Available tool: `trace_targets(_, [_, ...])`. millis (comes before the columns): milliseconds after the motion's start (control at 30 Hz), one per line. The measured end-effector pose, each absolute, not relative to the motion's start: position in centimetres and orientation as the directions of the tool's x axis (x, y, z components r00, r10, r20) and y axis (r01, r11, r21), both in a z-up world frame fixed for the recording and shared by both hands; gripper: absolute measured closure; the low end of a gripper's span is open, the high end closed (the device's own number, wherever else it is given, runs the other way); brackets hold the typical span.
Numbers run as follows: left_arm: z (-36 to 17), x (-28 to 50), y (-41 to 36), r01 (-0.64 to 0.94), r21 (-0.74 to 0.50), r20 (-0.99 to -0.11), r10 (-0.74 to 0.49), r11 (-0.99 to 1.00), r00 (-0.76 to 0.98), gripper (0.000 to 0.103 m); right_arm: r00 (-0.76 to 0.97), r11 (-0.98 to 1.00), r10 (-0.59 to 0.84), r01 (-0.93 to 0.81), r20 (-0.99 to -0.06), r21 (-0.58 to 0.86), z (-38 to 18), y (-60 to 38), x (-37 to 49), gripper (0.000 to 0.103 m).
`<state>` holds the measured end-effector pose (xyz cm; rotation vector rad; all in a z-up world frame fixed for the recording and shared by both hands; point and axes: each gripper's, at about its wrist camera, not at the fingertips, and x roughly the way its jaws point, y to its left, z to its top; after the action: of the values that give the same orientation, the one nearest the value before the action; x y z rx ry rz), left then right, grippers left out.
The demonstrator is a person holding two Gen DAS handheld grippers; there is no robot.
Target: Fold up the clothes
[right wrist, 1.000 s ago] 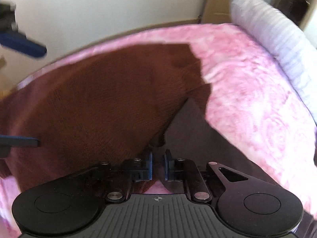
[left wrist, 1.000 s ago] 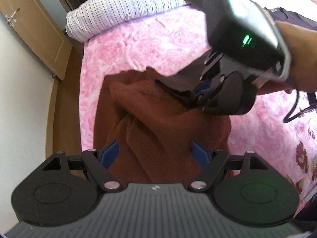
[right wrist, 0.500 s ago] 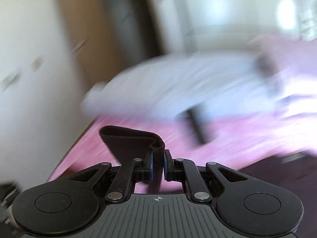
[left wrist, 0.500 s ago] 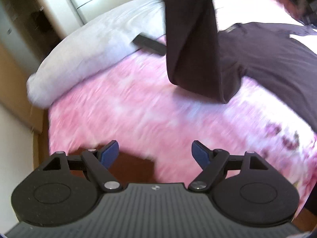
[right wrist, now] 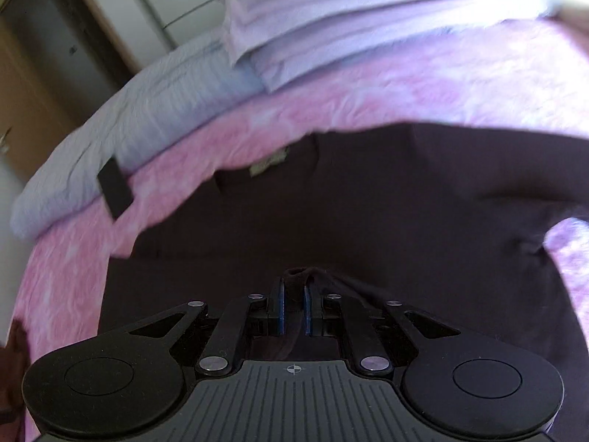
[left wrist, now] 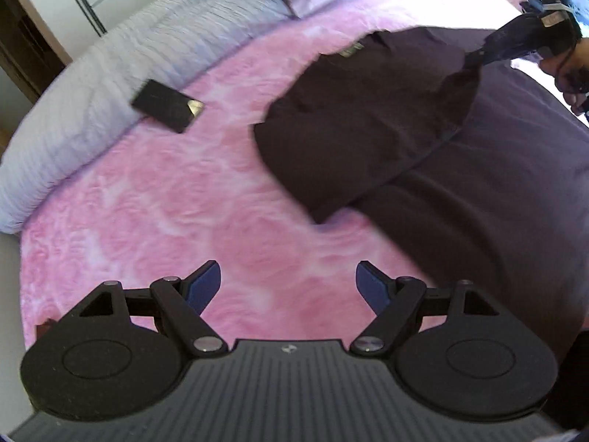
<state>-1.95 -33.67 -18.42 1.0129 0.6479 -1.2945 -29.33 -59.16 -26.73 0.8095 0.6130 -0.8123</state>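
So right now my left hand-held gripper [left wrist: 288, 283] is spread wide with nothing in it, just hanging over bare pink bedspread [left wrist: 176, 202] near the bed's left edge, which is honestly the main worry: only one corner of the job is under control. My right hand-held gripper [right wrist: 293, 304] is clamped down on a bunched bit of the dark shirt [right wrist: 368, 202], and from the left camera you can see it over toward the bed's right side, holding that part up while the rest drapes across the bed. The pinch looks small, just a little wad of fabric between the pads, so if I tug sideways too fast I reckon it could slip out and flop back unfolded. Also the lifted flap is sagging unevenly, so laying it down one-handed will probably give a crooked crease or a trapped wrinkle. Further up, there's a phone [left wrist: 167, 105] lying right where the bedspread meets the striped pillow [left wrist: 110, 66]; swing the cloth that way and I could drag it along. Past that, at the head of the bed, a folded pale blanket [right wrist: 349, 18] sits clear of things, I think.
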Motion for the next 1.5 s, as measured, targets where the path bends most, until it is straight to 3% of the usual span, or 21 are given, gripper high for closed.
trace_targets(100, [-18.4,-4.2,-35.4,0.968,0.242,-0.866,-0.465,-0.063,0.186,0.025,0.614,0.476,-0.346,0.767,-0.709,0.431,-25.3,-60.3,-30.2,0.094])
trace_targets(267, [-18.4,-6.1,-38.0,0.966,0.243,-0.871,-0.459,-0.092,0.175,0.025,0.726,0.62,-0.448,0.673,-0.522,0.404,-18.1,-61.9,-32.0,0.094])
trace_targets(333, [-18.6,-6.4,-38.8,0.963,0.25,-0.873,-0.454,-0.099,0.18,0.025,0.709,0.597,-0.475,0.695,-0.522,0.401,-18.1,-62.3,-34.2,0.094])
trace_targets(567, [-19.9,-7.8,-40.0,0.956,0.265,-0.89,-0.415,-0.128,0.191,0.025,0.569,0.321,-0.359,0.819,-0.74,0.475,-29.4,-66.6,-38.6,0.094])
trace_targets(833, [-20.5,-8.3,-40.5,0.953,0.276,-0.895,-0.394,-0.127,0.207,0.025,0.591,0.398,-0.34,0.795,-0.731,0.458,-27.8,-68.2,-39.6,0.094])
trace_targets(900, [-21.1,-7.9,-41.1,0.953,0.279,-0.896,-0.388,-0.115,0.215,0.025,0.509,0.368,-0.322,0.844,-0.798,0.39,-28.6,-68.3,-39.2,0.065])
trace_targets(933, [-21.4,-7.7,-41.3,0.954,0.28,-0.897,-0.385,-0.108,0.219,0.025,0.45,0.348,-0.326,0.875,-0.831,0.337,-28.9,-68.2,-38.9,0.031])
trace_targets(967, [-21.8,-7.5,-41.6,0.954,0.28,-0.896,-0.385,-0.103,0.222,0.025,0.41,0.321,-0.349,0.897,-0.843,0.304,-28.9,-68.0,-39.0,0.024])
trace_targets(1133, [-24.6,-5.4,-43.7,0.961,0.266,-0.893,-0.395,-0.071,0.218,0.03,0.438,0.324,-0.35,0.886,-0.828,0.332,-27.9,-65.7,-38.2,0.024])
trace_targets(1300, [-26.9,-2.9,-46.2,0.978,0.185,-0.901,-0.414,-0.092,0.132,0.051,0.552,0.507,-0.245,0.773,-0.797,0.38,-26.0,-63.4,-32.6,0.024])
trace_targets(1433, [-28.2,-0.7,-47.5,0.989,0.104,-0.908,-0.415,-0.104,0.051,0.058,0.613,0.647,-0.138,0.651,-0.778,0.398,-24.8,-62.8,-26.5,0.024])
trace_targets(1500, [-28.6,0.4,-47.8,0.995,0.035,-0.905,-0.426,-0.089,-0.007,0.076,0.624,0.713,-0.088,0.584,-0.776,0.388,-24.6,-63.1,-22.8,0.024])
